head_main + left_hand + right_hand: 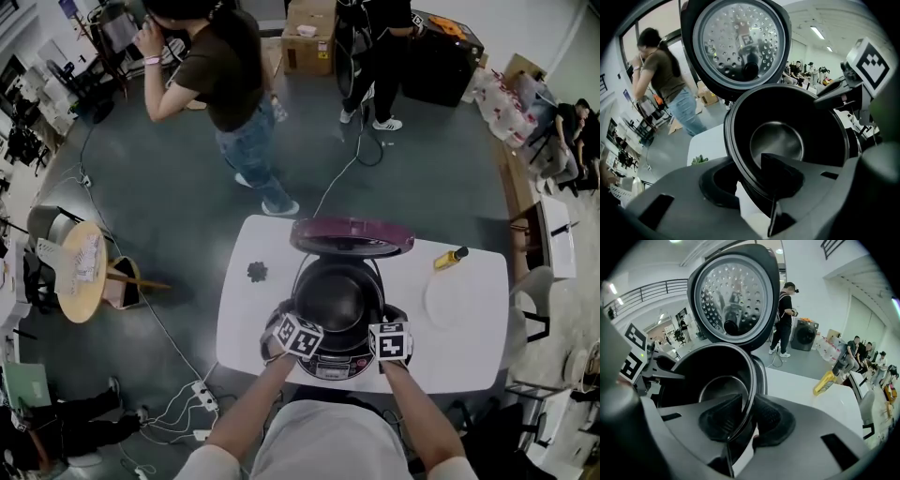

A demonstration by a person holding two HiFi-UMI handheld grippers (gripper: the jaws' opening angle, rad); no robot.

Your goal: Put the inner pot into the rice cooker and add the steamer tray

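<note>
Grey floor all round, two people standing beyond the far edge of the white table (pixel 246 328). Rice cooker (pixel 330 364) stands at the near edge of the table, directly below me, its lid (pixel 352 236) swung up and open on the far side; the perforated inner plate of the lid faces both claw cameras. Inner pot (pixel 337 295) is down in the cooker's well, dark and empty, with its bottom showing as a dull metal circle. Whether it is fully seated I cannot tell. Left claw (pixel 291 316) is at the pot's left rim: jaws apart and straddling it, one pad inside the pot, the other outside, with a strip of white table showing between the outer pad and the pot wall, so no grip. Right claw (pixel 383 317) is at the opposite rim, likewise astride it, one pad inside and one outside, lying close to the rim but not clamped. A yellow bottle (pixel 451 257) lies on the table to the right of the cooker, well apart from it. Nearer me is a white round dish (pixel 450 300), its detail too faint to read. Small dark green object (pixel 257 272) sits on the table to the left.
</note>
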